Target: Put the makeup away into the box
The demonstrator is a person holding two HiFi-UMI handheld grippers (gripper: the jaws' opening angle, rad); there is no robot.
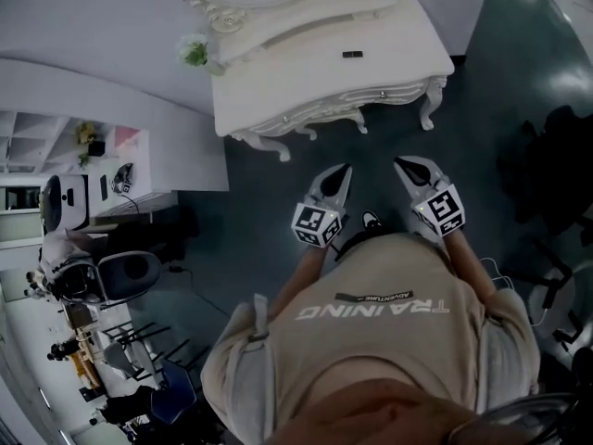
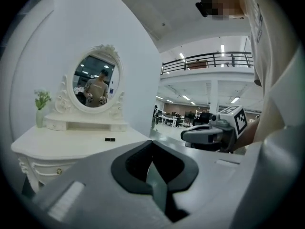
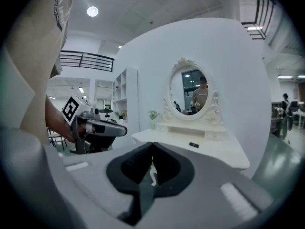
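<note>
A small black makeup item (image 1: 352,55) lies alone on the white dressing table (image 1: 306,82). It also shows in the left gripper view (image 2: 110,139) and in the right gripper view (image 3: 194,145). Both grippers hang over the dark floor in front of the table, well short of it and pointing toward it. My left gripper (image 1: 346,168) has its jaws together with nothing between them (image 2: 152,141). My right gripper (image 1: 398,162) is shut and empty as well (image 3: 152,143). Each gripper sees the other beside it: the right gripper (image 2: 186,135), the left gripper (image 3: 123,130).
An oval mirror (image 2: 96,81) and a small vase with a plant (image 1: 195,52) stand at the back of the table. White shelving (image 1: 56,146) and office chairs (image 1: 130,272) are at the left, and dark furniture (image 1: 556,174) at the right.
</note>
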